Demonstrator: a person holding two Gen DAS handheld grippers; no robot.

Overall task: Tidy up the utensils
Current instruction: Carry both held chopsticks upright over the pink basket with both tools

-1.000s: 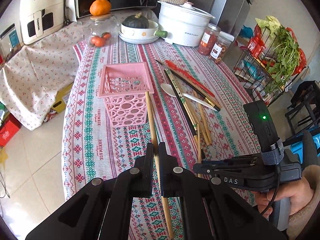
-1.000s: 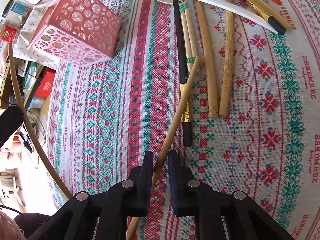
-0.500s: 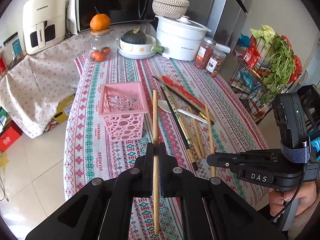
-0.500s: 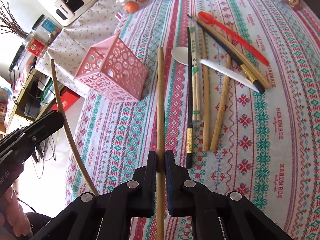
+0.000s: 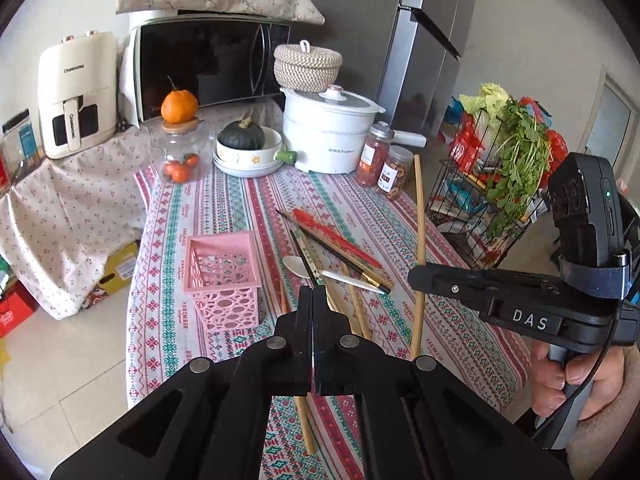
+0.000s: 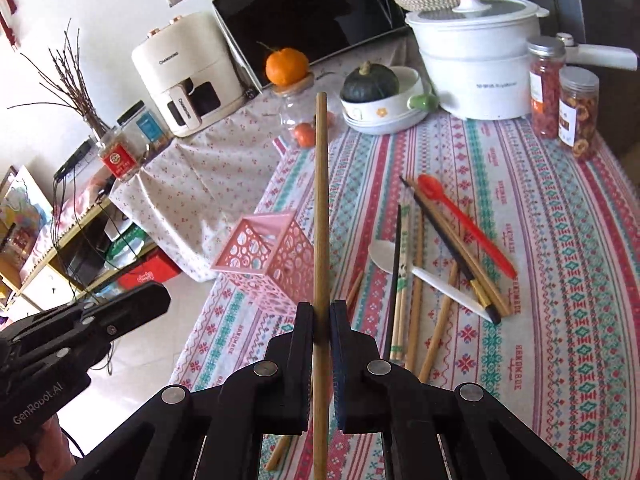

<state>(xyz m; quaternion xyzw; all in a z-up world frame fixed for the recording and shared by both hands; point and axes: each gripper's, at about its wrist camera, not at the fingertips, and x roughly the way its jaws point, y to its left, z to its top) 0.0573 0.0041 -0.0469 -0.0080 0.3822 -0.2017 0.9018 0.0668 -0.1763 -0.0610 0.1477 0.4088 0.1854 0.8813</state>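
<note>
**Both grippers pinch one chopstick each above the table**

Right gripper [image 6: 321,320] has its jaws pressed on a bamboo chopstick [image 6: 321,200], held off the table with its long axis upright and one end pointing toward the far counter. Left gripper [image 5: 312,300] is likewise clamped on a second chopstick [image 5: 305,424]; only the lower part shows beneath the jaws, slanting down toward the tablecloth's near edge.

Behind everything stands a grey fridge [image 5: 420,40], then a black microwave [image 5: 208,64], a cream air fryer [image 5: 76,96] and a white cooking pot [image 5: 328,136] with a woven lidded basket [image 5: 307,68] behind it. The patterned tablecloth [image 5: 224,200] carries a bowl with a dark squash [image 5: 242,136], a glass jar [image 5: 184,152] topped by an orange [image 5: 179,106], and two snack jars [image 5: 386,168].

Mid-table sits the pink basket [image 5: 222,272], upright and open at the top, just left of the loose utensils [image 5: 340,264]: several chopsticks lying roughly lengthwise, a red spoon [image 5: 332,236] angled across them and a white spoon [image 5: 296,266]. In the right wrist view the held chopstick crosses in front of the basket's right side.
</note>
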